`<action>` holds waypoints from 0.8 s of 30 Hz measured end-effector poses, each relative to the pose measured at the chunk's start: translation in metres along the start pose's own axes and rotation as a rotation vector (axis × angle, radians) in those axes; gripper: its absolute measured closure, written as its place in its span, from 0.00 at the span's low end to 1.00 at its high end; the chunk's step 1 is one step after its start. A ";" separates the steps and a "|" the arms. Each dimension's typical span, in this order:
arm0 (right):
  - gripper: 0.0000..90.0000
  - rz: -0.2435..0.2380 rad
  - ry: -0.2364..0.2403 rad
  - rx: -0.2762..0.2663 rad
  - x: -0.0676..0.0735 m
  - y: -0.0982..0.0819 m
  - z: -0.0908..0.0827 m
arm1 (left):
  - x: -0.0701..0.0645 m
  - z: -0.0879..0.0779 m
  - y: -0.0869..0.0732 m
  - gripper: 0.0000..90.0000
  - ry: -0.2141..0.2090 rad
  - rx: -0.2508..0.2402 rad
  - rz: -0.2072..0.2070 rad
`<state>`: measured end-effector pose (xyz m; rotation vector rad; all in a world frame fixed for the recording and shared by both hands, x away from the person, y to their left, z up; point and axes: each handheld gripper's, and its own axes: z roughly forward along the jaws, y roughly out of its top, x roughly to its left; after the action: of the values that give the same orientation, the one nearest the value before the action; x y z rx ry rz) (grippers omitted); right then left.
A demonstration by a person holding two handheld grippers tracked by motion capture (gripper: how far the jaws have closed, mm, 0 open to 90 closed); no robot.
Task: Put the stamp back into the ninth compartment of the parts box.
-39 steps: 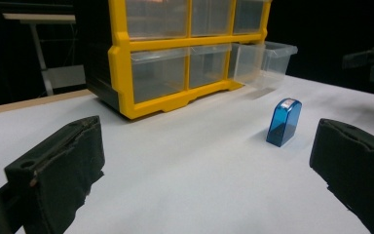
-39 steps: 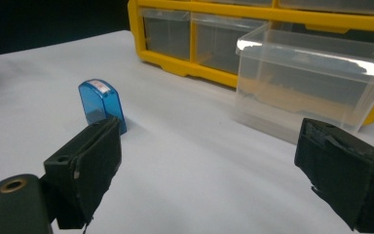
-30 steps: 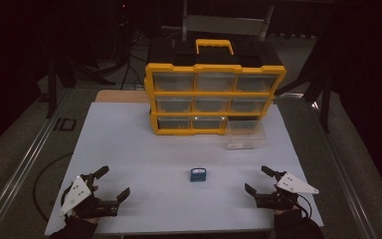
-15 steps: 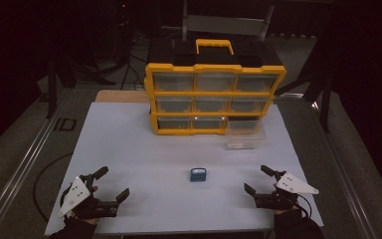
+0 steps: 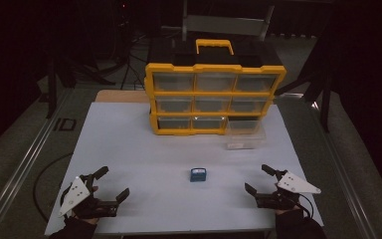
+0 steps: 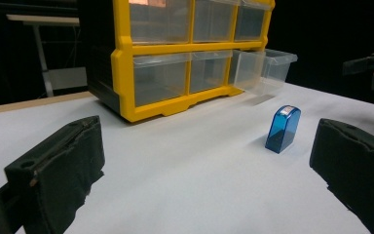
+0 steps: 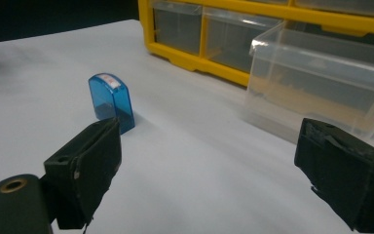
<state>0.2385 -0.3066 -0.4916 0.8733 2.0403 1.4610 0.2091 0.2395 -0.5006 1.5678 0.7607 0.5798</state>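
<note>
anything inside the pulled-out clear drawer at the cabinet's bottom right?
The pulled-out clear drawer looks empty: its bare floor shows through the walls in the right gripper view. Its rear end, inside the yellow cabinet, is covered. The blue case stands apart on the table.

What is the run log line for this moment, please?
left gripper: open, empty | right gripper: open, empty | small blue plastic box: upright, untouched | clear plastic drawer: pulled out

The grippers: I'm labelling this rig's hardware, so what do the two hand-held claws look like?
Left claw and right claw are alike: black bodies, each with two chunky black jaws faced with rough, worn-looking padding. A pale grey three-cornered plate sits on top of each. A thin dark cable trails from the right one. Dark sleeves cover both wrists.
</note>
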 end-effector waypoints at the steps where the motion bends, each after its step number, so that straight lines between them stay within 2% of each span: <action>1: 0.11 0.000 0.000 0.000 0.000 0.000 0.000 | 0.000 0.000 0.000 0.00 0.000 0.000 0.000; 2: 0.11 0.012 -0.001 -0.004 0.000 0.002 -0.002 | 0.000 0.000 0.000 0.00 0.001 -0.001 0.000; 9: 0.11 0.003 -0.007 -0.011 0.001 0.013 -0.005 | 0.000 0.001 0.000 0.00 -0.002 0.003 0.000; 10: 0.11 -0.002 -0.011 -0.020 0.002 0.021 -0.007 | 0.000 0.001 0.000 0.00 -0.002 0.002 0.001; 15: 0.11 -0.019 -0.008 -0.032 0.003 0.036 -0.010 | 0.000 0.001 0.000 0.00 -0.001 0.000 0.000; 24: 0.11 -0.042 0.050 -0.044 0.003 0.062 -0.003 | 0.001 0.001 0.000 0.00 0.001 0.001 -0.001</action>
<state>0.2476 -0.2921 -0.4323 0.7790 2.0419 1.5130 0.2099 0.2396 -0.5006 1.5679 0.7626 0.5795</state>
